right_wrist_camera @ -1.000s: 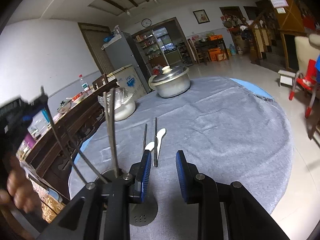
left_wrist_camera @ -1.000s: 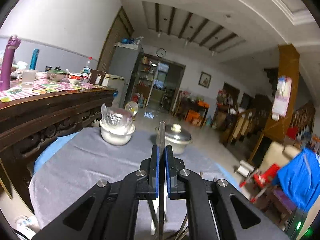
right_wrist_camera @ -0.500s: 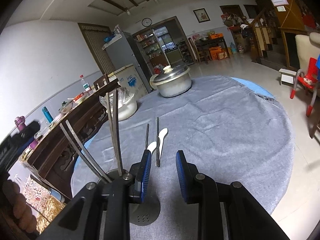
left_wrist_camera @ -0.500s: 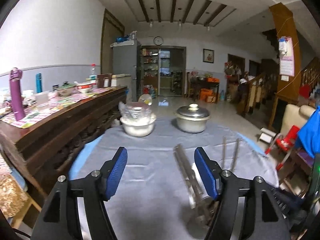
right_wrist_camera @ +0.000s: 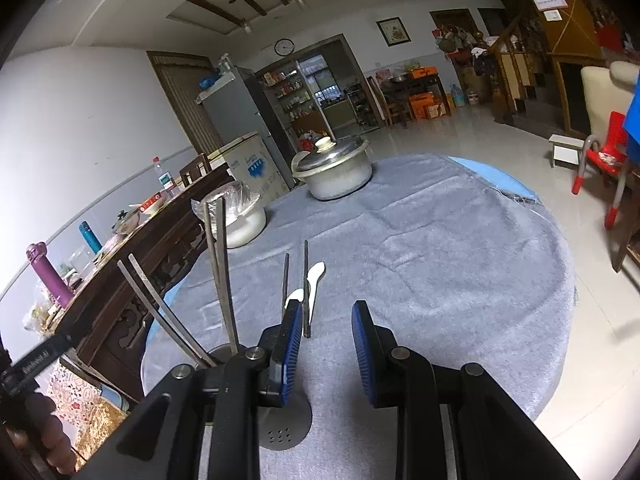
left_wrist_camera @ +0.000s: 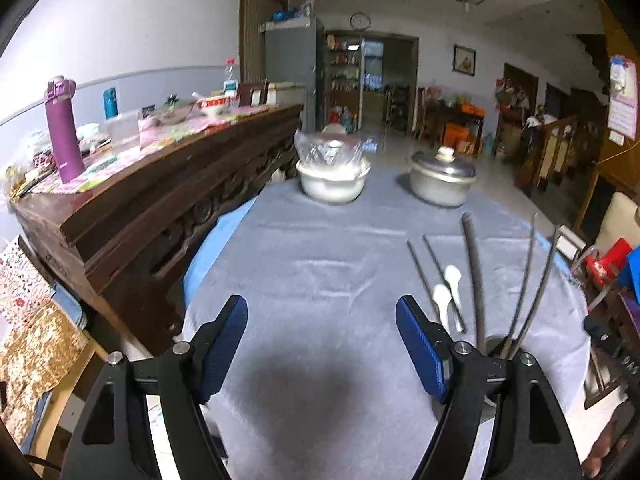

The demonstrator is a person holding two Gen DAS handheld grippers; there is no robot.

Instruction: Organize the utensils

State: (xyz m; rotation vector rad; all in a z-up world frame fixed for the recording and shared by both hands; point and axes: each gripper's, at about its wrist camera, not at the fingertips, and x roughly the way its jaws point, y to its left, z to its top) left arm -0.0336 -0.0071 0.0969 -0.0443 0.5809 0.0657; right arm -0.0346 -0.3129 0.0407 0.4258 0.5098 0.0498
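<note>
Grey tablecloth (right_wrist_camera: 440, 248): napped fabric, matt, slightly creased. Chopsticks (right_wrist_camera: 218, 264) at lower left: brushed metal, dull sheen. Holder base (right_wrist_camera: 286, 426): perforated metal, satin finish. Two spoons (right_wrist_camera: 314, 276) at centre: white, smooth, glossy. Lidded pot (right_wrist_camera: 334, 170) at upper centre: polished metal, reflective. Bowl (left_wrist_camera: 334, 182): white, smooth, covered with crinkled clear plastic. Sideboard (left_wrist_camera: 160, 192) at left: dark carved wood, semi-gloss. Gripper pads (left_wrist_camera: 420, 346): ribbed blue, matt; frames black, matt.

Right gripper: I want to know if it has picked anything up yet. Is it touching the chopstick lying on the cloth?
Apart. In the right wrist view the right gripper is open with only bare cloth between its jaws; the chopstick lies beyond it.
</note>
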